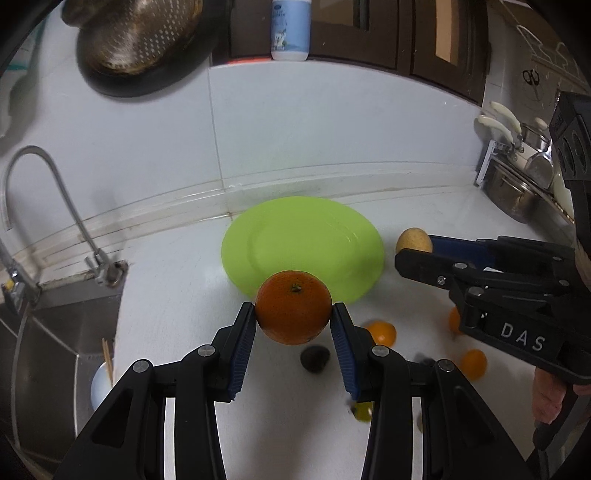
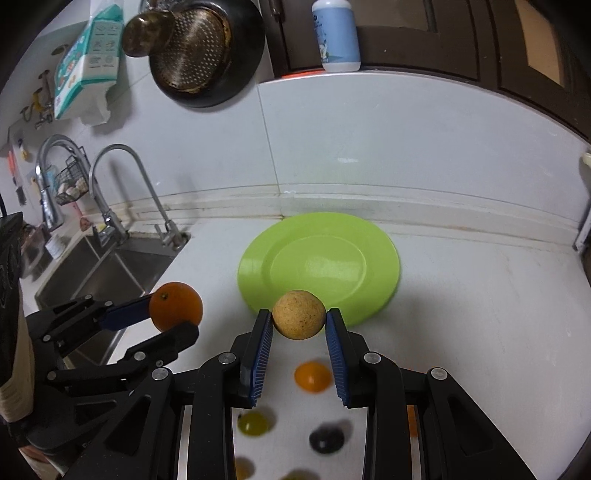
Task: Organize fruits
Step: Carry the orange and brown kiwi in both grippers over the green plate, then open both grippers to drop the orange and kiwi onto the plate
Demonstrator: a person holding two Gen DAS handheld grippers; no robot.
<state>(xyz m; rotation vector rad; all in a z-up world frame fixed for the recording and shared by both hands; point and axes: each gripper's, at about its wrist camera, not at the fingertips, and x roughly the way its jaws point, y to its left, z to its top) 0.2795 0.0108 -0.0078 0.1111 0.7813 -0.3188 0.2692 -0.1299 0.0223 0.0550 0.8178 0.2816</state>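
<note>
My left gripper [image 1: 294,314] is shut on an orange [image 1: 293,307] and holds it above the counter, just in front of the empty green plate [image 1: 332,229]. My right gripper [image 2: 299,317] is shut on a tan, speckled round fruit [image 2: 299,314], held at the near edge of the green plate [image 2: 317,264]. The right gripper with its tan fruit [image 1: 413,240] shows at the right of the left wrist view. The left gripper's orange [image 2: 176,306] shows at the left of the right wrist view. Several loose fruits lie on the counter below: small oranges [image 1: 382,332], [image 2: 312,376], a dark fruit [image 1: 314,359], [image 2: 326,439] and an olive-green one [image 2: 255,422].
A steel sink [image 2: 103,273] with faucets [image 2: 129,184] is at the left. A colander [image 2: 199,48] hangs on the tiled wall, and a white bottle [image 2: 336,35] stands on the ledge above. Pots and utensils [image 1: 517,173] crowd the back right corner.
</note>
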